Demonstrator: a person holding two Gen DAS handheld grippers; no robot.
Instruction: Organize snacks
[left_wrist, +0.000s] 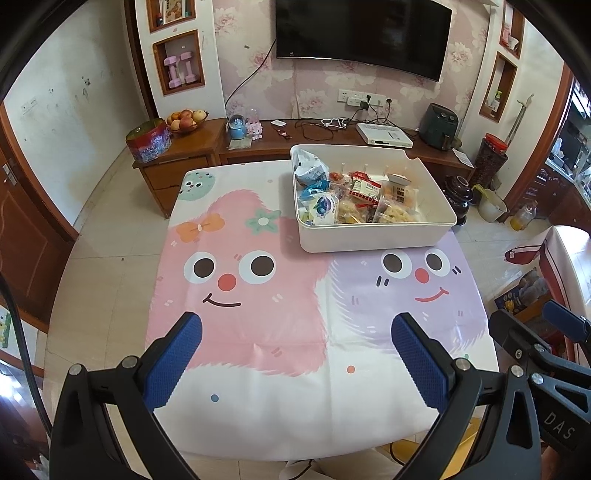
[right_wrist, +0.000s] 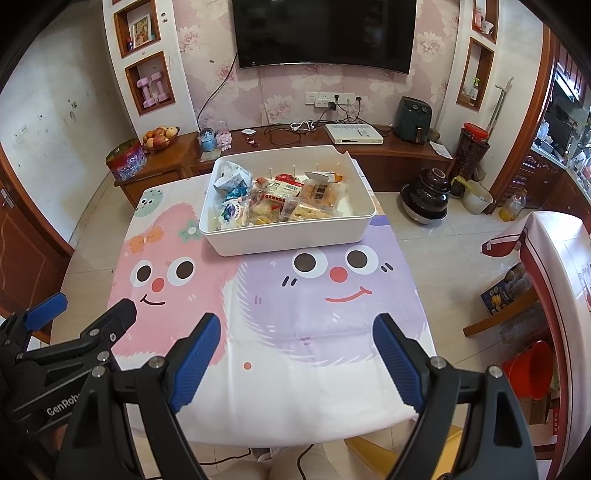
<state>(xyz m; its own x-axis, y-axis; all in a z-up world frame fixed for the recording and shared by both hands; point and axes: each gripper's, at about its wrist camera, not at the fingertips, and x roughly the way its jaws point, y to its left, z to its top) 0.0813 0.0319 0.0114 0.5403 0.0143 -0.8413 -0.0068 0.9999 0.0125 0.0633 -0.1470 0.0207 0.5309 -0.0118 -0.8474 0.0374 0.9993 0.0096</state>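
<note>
From the left wrist view, the left gripper (left_wrist: 297, 334) hangs above the near part of the worktop (left_wrist: 258, 413), its blue-padded fingers (left_wrist: 173, 363) spread wide apart with nothing between them. The worktop carries a cartoon cloth showing a pink face and a purple face. Toward the far right of the cloth sits a white bin (left_wrist: 369, 236), and the snacks (left_wrist: 354, 197) lie piled inside it, mostly toward its left and middle, in clear and printed wrappers; the bin's right end shows bare floor. At the right edge of this view part of the right gripper (left_wrist: 546, 332) shows, beside the left one. Behind the worktop stands a low wooden cabinet (left_wrist: 177, 151) with a bowl of fruit (left_wrist: 185, 120), and a television (left_wrist: 364, 33) hangs on the wall. From the right wrist view, the right gripper (right_wrist: 295, 330) is likewise released, fingers (right_wrist: 397, 363) apart and empty, over the near edge of the cloth in front of the purple face. The bin (right_wrist: 288, 240) lies well ahead, across the seam between the two faces, with the snacks (right_wrist: 273, 199) heaped in it. The left gripper (right_wrist: 92, 317) appears at the lower left.
</note>
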